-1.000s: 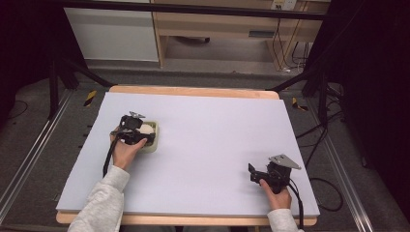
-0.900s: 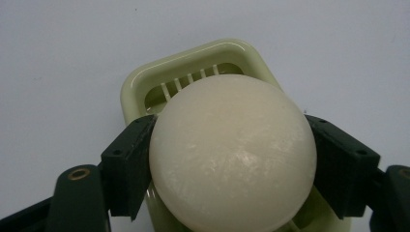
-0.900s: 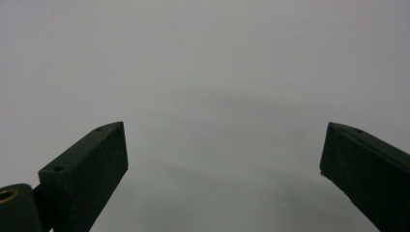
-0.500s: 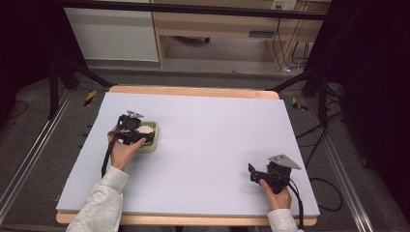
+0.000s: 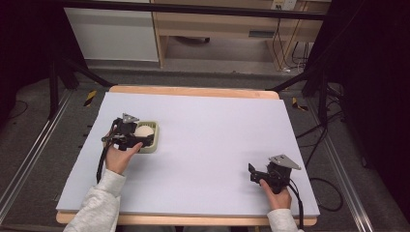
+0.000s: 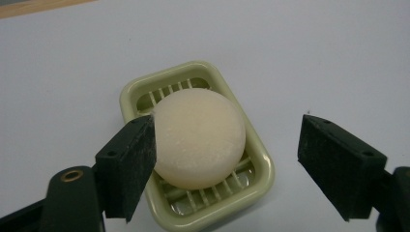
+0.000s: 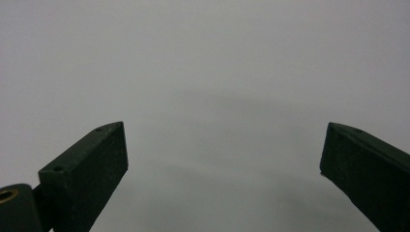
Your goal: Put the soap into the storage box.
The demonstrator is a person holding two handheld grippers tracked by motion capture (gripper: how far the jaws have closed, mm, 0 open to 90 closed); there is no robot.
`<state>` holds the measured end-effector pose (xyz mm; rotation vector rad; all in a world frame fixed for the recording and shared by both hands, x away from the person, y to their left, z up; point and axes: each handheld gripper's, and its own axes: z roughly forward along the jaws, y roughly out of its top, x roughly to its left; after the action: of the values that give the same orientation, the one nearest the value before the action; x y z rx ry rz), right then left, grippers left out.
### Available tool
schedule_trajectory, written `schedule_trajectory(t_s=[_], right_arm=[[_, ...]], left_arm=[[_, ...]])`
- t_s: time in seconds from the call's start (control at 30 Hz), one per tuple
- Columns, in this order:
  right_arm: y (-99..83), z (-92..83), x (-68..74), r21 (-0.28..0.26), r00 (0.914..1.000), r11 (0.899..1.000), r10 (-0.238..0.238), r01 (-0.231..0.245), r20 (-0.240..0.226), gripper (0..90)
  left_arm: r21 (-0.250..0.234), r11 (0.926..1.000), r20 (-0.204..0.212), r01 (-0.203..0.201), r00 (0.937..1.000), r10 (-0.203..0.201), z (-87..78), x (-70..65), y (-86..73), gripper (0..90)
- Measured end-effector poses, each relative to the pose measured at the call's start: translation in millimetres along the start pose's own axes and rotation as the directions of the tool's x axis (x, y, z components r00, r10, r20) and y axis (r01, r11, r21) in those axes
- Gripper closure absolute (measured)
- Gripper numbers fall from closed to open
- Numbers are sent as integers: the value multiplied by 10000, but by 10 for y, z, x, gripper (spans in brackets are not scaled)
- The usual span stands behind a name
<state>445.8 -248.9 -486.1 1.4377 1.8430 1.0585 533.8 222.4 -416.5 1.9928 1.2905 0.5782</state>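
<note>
a round cream soap (image 6: pixel 198 142) lies in a pale green slatted dish (image 6: pixel 256 159) near the left edge of the pale surface (image 5: pixel 217 135), about halfway between its near and far edges. the left gripper (image 6: pixel 227 169) reaches over the dish with its fingers spread wide: one finger (image 6: pixel 128 166) sits against the soap's side and covers part of the dish rim there, while the other stands well clear, beyond the dish and above bare surface. nothing is clamped. in the high view the left gripper (image 5: pixel 126 137) and the hand (image 5: pixel 118 157) holding it hide the dish's near-left part, so only part of the soap (image 5: pixel 144 131) and the dish rim (image 5: pixel 155 140) can be seen. whether the touching finger presses the soap or merely rests beside it is hard to say.

the right gripper (image 5: pixel 252 173) is near the surface's near right corner, held low by the other hand (image 5: pixel 278 198). in its own view the right gripper's fingers (image 7: pixel 89 171) are wide apart with nothing between them, and the plain surface beyond is blurred. both forearms are cut off by the bottom of the high view.
</note>
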Motion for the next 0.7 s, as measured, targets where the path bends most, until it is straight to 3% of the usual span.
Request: schedule_trajectory(t_s=[0.13, 0.7], right_arm=[[0, -4, 0, -17, 10000, 10000, 39, -39, -8, 35], [-1, -5, 4, -43, 10000, 10000, -7, 8, 60, 35]], left_arm=[[170, 9998, -15, -117, 9999, 118, -43, -12, -94, 219], [-100, 9999, -202, 43, 9998, -45, -356, 103, -662, 245]])
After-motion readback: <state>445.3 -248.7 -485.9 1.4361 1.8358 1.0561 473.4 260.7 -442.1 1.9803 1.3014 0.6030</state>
